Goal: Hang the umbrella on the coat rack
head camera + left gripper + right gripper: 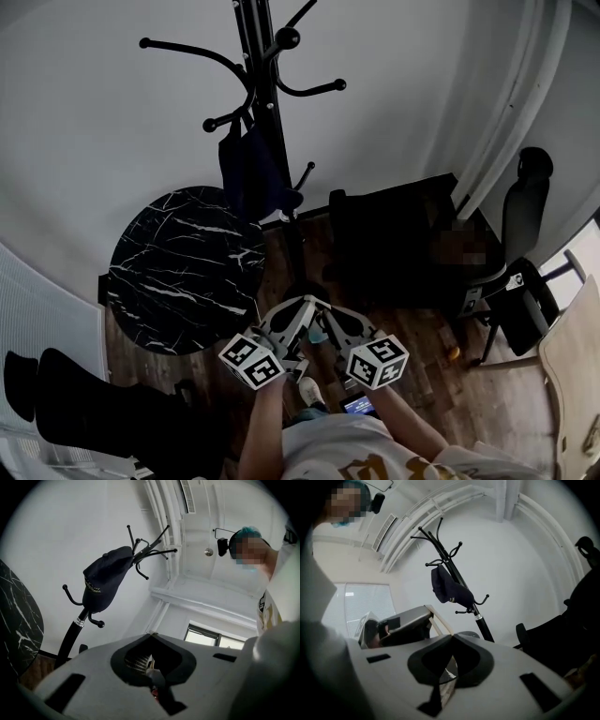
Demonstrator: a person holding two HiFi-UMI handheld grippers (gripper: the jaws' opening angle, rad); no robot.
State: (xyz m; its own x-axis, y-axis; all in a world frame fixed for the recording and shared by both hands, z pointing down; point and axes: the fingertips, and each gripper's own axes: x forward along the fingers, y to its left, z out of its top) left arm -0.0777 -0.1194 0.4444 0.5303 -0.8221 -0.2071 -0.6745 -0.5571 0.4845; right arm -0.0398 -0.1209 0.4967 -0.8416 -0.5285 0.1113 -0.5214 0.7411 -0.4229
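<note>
2 grippers, left gripper (294, 311) and right gripper (330, 317), near person, well apart from coat rack (273, 66). Both jaws together, nothing between. Dark blue umbrella (247, 174) hangs on far rack hook. Judgement: hanging looks done, nothing left.

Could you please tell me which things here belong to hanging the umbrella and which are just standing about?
For the job:
- coat rack
- dark blue bundle hanging on it, seemingly the umbrella
- left tongs and right tongs, both shut and empty

Just standing about:
- round black marble table
- black office chair
</note>
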